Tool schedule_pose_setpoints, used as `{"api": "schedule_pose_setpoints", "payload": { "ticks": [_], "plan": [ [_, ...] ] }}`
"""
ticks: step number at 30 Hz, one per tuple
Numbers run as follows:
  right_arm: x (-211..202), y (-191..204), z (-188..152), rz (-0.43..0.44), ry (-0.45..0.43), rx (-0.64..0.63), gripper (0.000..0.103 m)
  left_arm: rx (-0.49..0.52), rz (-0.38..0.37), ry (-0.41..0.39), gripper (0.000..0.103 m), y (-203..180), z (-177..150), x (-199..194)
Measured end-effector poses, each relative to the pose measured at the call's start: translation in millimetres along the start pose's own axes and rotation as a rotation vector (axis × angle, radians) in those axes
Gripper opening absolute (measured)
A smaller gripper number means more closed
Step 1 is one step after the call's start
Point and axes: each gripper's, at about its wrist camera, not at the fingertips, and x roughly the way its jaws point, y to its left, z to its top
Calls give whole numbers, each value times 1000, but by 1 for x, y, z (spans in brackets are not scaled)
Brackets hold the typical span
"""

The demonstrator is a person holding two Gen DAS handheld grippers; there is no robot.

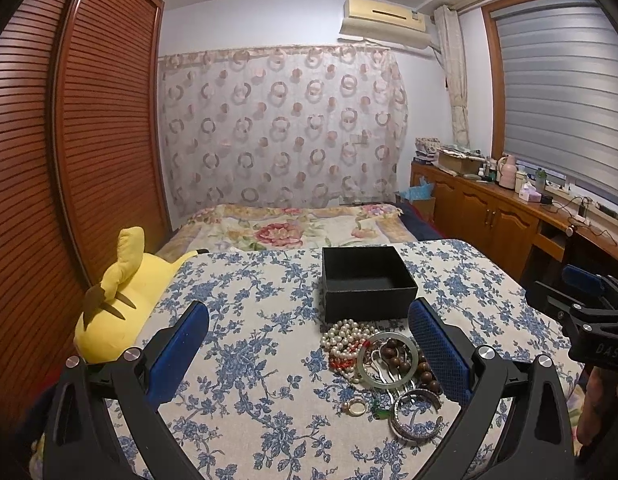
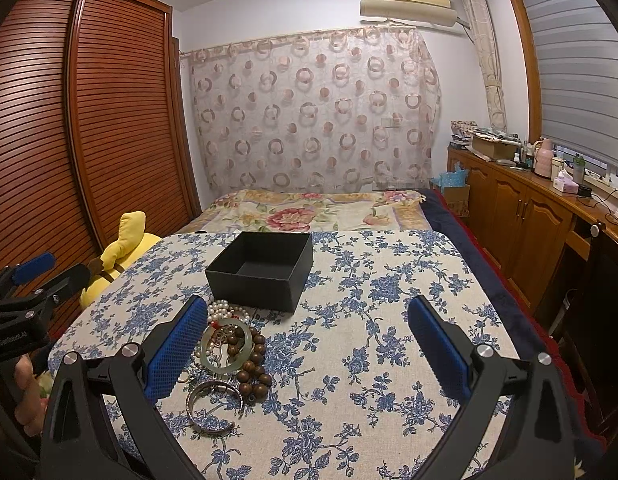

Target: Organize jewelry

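An open black box (image 1: 367,282) (image 2: 263,270) stands empty on a blue-flowered tablecloth (image 1: 249,344) (image 2: 369,340). In front of it lies a heap of jewelry: a pearl necklace (image 1: 343,334) (image 2: 223,309), a pale jade bangle (image 1: 387,354) (image 2: 226,346), brown wooden beads (image 1: 427,374) (image 2: 255,372), a silver bangle (image 1: 415,416) (image 2: 213,404) and a small gold ring (image 1: 355,406). My left gripper (image 1: 309,354) is open and empty, the heap by its right finger. My right gripper (image 2: 309,354) is open and empty, the heap by its left finger.
A yellow plush toy (image 1: 121,304) (image 2: 123,248) lies at the table's left edge. A bed (image 1: 285,228) is behind the table. A louvred wooden wardrobe (image 1: 69,152) stands on the left and a cluttered wooden sideboard (image 2: 541,208) on the right.
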Motion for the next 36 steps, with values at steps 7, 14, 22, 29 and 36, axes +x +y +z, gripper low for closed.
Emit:
{"api": "schedule_pose_setpoints", "payload": {
  "ticks": [7,14,22,29,36],
  "plan": [
    [0,0,0,1,0,0,101,0,0,-2,97,-1,0,-1],
    [0,-1,0,1,0,0,101,2,0,-2,97,-1,0,-1],
    [-1,-2,0,3,0,1,101,1,0,-1,97,-1,0,-1],
    [-2,4,0,20,3,-2,101,5,-3,4,97,-1,-1,-2],
    [-1,1,-2,56,24,-3,101,16,-1,39,97,-4,-9,6]
  ]
}}
